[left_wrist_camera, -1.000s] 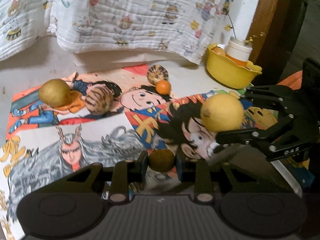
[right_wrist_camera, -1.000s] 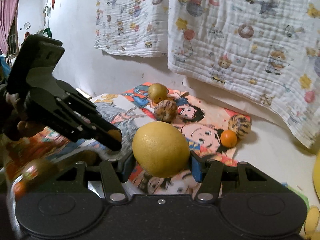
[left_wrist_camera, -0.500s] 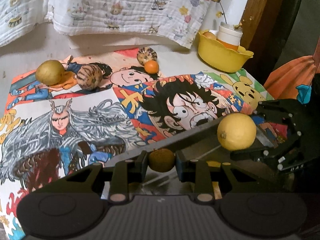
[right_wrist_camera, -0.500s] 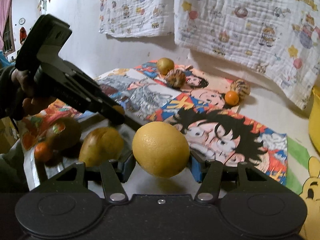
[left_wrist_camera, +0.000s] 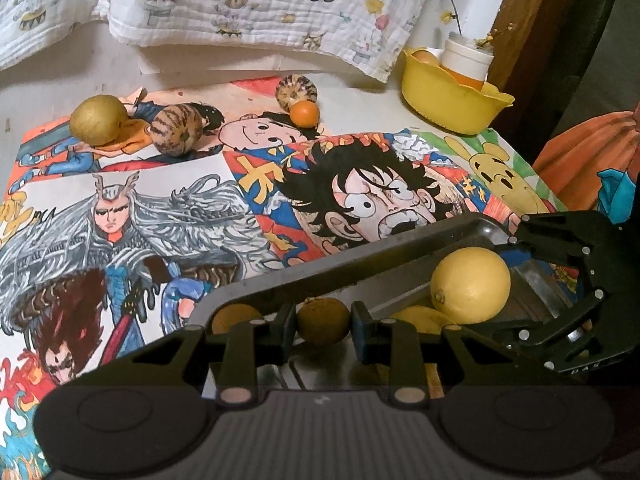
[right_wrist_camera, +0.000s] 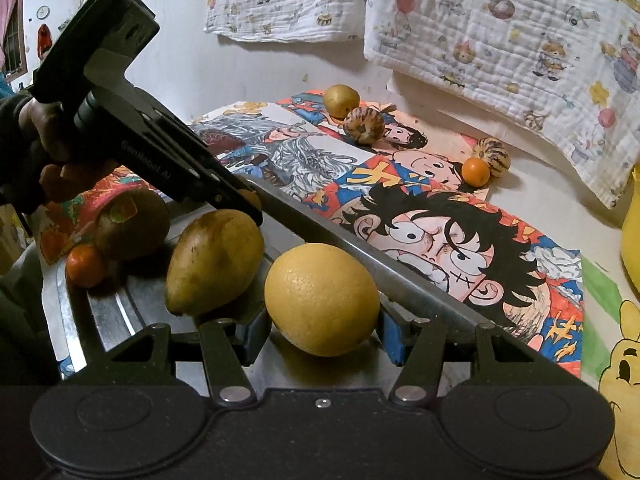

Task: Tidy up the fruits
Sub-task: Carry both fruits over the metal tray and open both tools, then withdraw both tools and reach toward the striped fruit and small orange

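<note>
While both grippers hang over the metal tray (right_wrist_camera: 360,256), each carries a fruit: left gripper (left_wrist_camera: 324,322) is clamped narrow on a small brown-orange fruit (left_wrist_camera: 323,321), right gripper (right_wrist_camera: 322,320) is set mid-width, pads pressed on the lemon (right_wrist_camera: 322,299). Both sit low inside the tray rim, so my read is drop-off is next. Tray looks like the collection spot: mango (right_wrist_camera: 214,260), a brown fruit with a sticker (right_wrist_camera: 132,230) and a small orange (right_wrist_camera: 85,265) already lie in it

Right view only: those tray contents, plus the person's hand (right_wrist_camera: 52,152) on the left tool. Left view only: yellow bowl (left_wrist_camera: 452,100) with a white jar, far right. Fruit on the cartoon mat (left_wrist_camera: 160,200) not yet collected: yellow pear (left_wrist_camera: 98,119), two striped melons (left_wrist_camera: 176,129), tangerine (left_wrist_camera: 305,113)
</note>
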Motion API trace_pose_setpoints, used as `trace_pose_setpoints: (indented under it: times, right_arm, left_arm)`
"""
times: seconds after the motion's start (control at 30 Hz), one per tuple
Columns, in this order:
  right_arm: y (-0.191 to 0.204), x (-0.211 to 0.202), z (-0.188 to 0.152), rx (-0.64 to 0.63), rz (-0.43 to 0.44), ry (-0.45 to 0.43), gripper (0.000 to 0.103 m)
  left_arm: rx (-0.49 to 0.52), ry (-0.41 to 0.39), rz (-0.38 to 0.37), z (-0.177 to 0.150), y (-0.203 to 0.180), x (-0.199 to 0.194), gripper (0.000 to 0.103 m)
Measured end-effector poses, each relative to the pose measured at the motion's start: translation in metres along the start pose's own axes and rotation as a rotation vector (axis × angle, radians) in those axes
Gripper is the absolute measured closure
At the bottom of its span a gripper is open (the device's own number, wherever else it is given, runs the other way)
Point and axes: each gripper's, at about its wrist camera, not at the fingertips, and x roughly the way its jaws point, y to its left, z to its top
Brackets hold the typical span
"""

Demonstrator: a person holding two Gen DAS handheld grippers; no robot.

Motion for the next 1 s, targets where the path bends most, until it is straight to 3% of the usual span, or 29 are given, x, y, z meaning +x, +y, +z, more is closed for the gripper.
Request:
trace_pose_setpoints:
  times: [0.23,0.4,0.5,0.63,0.77,1.0]
  right_arm:
    - [0.001,-0.001,-0.002,-0.002,-0.009,-0.001,0.043]
    - [0.003,-0.004,-0.005,0.010,-0.018,-0.004,0.042]
    - [0.007,-0.011,-0.005,0.023,-0.018,-0.017,0.036]
    - [0.012,-0.021,-0.007,0.045,-0.023,-0.033,0.024]
    - [0.021,-0.034,-0.013,0.048,-0.030,-0.043,0.015]
    - [0.040,-0.055,-0.017,0.040,-0.036,-0.054,0.002]
  left_arm:
    - [-0.014,0.003,0.002,-0.002,0.001,-0.002,0.069]
    - [-0.011,-0.008,0.012,-0.004,-0.001,-0.009,0.062]
    - [-0.009,-0.030,0.028,-0.009,-0.004,-0.020,0.050]
    - [-0.004,-0.073,0.052,-0.019,-0.009,-0.040,0.022]
    - [0.035,-0.136,0.078,-0.034,-0.018,-0.064,0.006]
    - [0.103,-0.178,0.119,-0.065,-0.033,-0.094,0.001]
